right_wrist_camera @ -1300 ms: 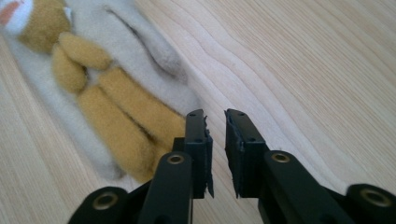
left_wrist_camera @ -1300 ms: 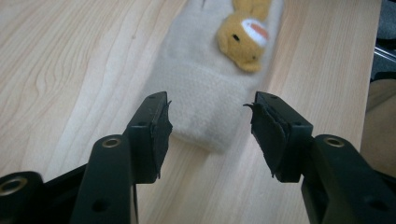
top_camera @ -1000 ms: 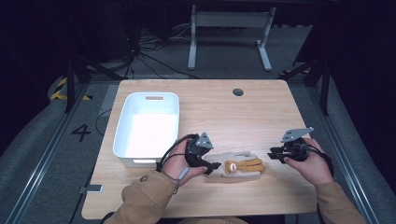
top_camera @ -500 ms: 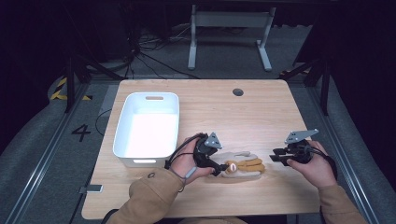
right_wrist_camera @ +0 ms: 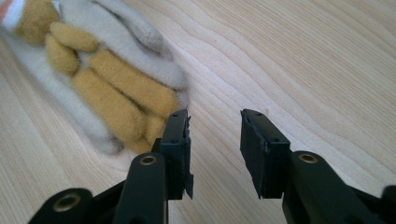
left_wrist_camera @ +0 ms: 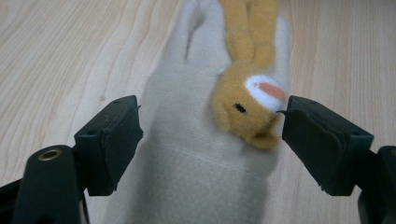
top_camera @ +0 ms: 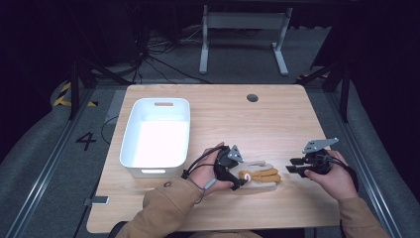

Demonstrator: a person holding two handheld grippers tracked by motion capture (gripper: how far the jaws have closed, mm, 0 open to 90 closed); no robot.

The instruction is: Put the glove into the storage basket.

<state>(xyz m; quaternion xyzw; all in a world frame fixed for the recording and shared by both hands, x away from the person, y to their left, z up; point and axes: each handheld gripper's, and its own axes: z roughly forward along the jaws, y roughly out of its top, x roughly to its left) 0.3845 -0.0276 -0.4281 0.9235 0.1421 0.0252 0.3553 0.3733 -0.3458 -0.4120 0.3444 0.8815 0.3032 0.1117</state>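
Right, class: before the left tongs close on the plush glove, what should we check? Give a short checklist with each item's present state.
1. Left tongs open wide enough: ok, jaws have just been opening.
2. Glove between the jaws: ok, they straddle it without pressing.
3. Right tongs off the glove: ok, open beside its fingertips, nothing between them.
4. Glove flat on the table: ok.
5. White bin ready to receive: ok, looks empty.
6. Whether the grip will hold: cannot tell.

One plush glove (top_camera: 257, 176), one white bin (top_camera: 157, 136), two grippers.
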